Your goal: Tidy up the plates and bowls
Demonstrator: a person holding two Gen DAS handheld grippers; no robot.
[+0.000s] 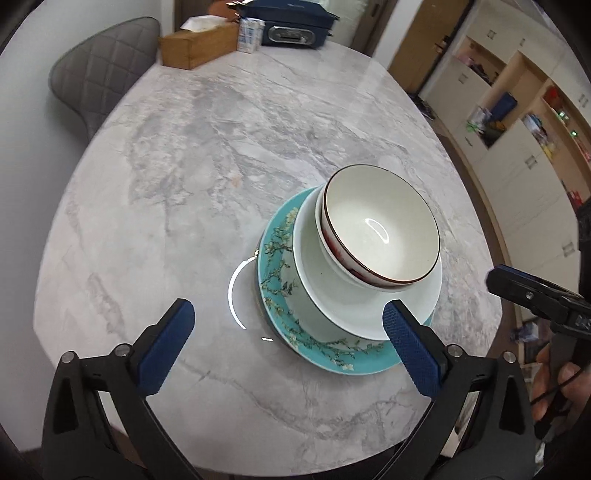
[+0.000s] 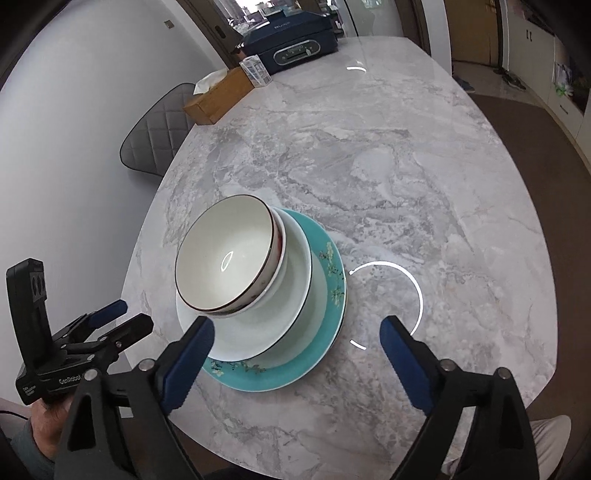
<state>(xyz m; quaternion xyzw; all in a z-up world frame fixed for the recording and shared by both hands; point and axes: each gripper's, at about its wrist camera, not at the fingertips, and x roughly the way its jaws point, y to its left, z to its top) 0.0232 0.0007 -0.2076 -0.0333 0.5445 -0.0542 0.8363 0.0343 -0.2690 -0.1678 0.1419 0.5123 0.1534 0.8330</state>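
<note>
A stack stands on the marble table (image 1: 221,147): a teal flowered plate (image 1: 280,280) at the bottom, a white deep plate (image 1: 314,280) on it, and nested bowls on top, the upper one white with a dark rim (image 1: 380,225). The same stack shows in the right wrist view, with the teal plate (image 2: 328,266), the white plate (image 2: 295,258) and the top bowl (image 2: 225,254). My left gripper (image 1: 288,321) is open and empty, just in front of the stack. My right gripper (image 2: 295,336) is open and empty, also in front of it.
A wooden tissue box (image 1: 195,46), a small carton (image 1: 251,33) and a dark blue appliance (image 1: 291,26) stand at the table's far end. A grey quilted chair (image 1: 103,74) stands at the far left. Cabinets (image 1: 517,122) line the right wall.
</note>
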